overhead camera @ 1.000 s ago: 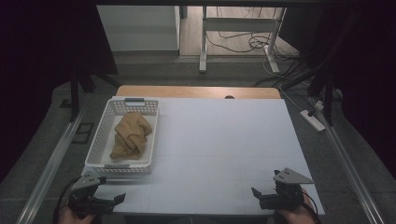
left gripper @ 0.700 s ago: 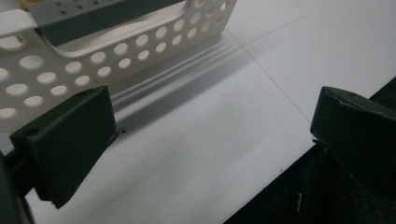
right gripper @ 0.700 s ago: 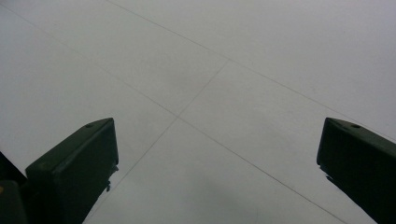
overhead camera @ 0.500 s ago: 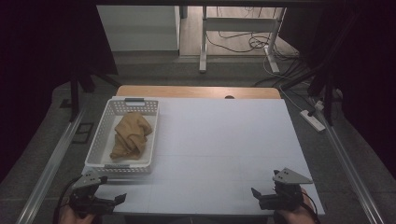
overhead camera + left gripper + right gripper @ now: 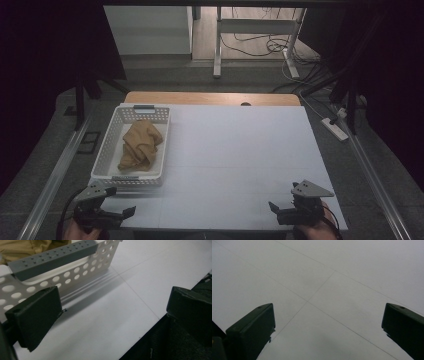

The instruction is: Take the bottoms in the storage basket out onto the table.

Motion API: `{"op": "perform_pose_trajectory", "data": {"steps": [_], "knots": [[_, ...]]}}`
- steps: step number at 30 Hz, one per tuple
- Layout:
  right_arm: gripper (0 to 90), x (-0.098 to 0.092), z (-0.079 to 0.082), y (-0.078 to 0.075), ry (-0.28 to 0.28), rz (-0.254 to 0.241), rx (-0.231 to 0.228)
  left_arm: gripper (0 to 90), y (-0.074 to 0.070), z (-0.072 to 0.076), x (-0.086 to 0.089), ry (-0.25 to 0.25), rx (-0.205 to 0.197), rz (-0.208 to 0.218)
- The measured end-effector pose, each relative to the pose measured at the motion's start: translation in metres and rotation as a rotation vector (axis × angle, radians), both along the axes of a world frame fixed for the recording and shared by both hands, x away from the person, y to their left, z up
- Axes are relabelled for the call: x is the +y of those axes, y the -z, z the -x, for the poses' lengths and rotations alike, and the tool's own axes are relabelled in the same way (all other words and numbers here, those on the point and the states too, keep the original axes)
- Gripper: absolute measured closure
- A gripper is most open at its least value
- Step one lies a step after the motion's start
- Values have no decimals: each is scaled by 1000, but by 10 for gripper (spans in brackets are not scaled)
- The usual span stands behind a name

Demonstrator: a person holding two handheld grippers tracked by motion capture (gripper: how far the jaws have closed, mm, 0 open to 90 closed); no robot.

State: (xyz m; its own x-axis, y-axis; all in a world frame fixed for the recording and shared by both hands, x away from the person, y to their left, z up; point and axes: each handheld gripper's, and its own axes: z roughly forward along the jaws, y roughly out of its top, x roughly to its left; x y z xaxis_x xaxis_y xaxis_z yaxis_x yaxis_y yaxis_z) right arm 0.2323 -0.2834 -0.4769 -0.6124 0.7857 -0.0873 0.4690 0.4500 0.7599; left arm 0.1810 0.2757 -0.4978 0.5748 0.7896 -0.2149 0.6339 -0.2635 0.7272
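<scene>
- Left gripper [image 5: 107, 212] at the near left corner of the table [image 5: 240, 150], jaws spread wide with nothing between them; held by a hand [image 5: 82, 231] cut off by the bottom edge of the high view.
- Right gripper [image 5: 285, 212] at the near right corner, jaws likewise spread and empty; grey three-cornered plate on top; holding hand [image 5: 314, 231] also cut off at the bottom edge.
- Left gripper [image 5: 112, 315] seen along its own jaws: tilted, close above the white tabletop and the table's near edge, just beside the near end of the basket [image 5: 75, 272].
- Right gripper [image 5: 328, 327] seen along its own jaws: bare white tabletop crossed by thin seam lines.
- Basket [image 5: 112, 150]: white, perforated, rectangular, at the left side of the table, long side running away from the person; grey label strip [image 5: 52, 257] on its near end, dotted in the left gripper view, too small to read from above.
- Cloth [image 5: 141, 145]: tan-brown, crumpled in folds, lying inside the basket, touching neither gripper; whole heap visible from above, cropped to a corner [image 5: 25, 248] at the upper left of the left gripper view.
- Surroundings beyond the table dark and hard to make out; cables and desk legs on the floor behind.
</scene>
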Motion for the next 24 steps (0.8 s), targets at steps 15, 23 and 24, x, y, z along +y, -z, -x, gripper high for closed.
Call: {"op": "perform_pose_trajectory", "data": {"steps": [15,23,24], "knots": [[0,1,0,1,-6,6,6,0,-11,-4,-2,14,-33,9],[0,1,-1,1,-8,13,10,0,-19,-7,-3,-2,-55,0],[0,1,-1,1,-8,13,10,0,-19,-7,-3,-2,-55,0]]}}
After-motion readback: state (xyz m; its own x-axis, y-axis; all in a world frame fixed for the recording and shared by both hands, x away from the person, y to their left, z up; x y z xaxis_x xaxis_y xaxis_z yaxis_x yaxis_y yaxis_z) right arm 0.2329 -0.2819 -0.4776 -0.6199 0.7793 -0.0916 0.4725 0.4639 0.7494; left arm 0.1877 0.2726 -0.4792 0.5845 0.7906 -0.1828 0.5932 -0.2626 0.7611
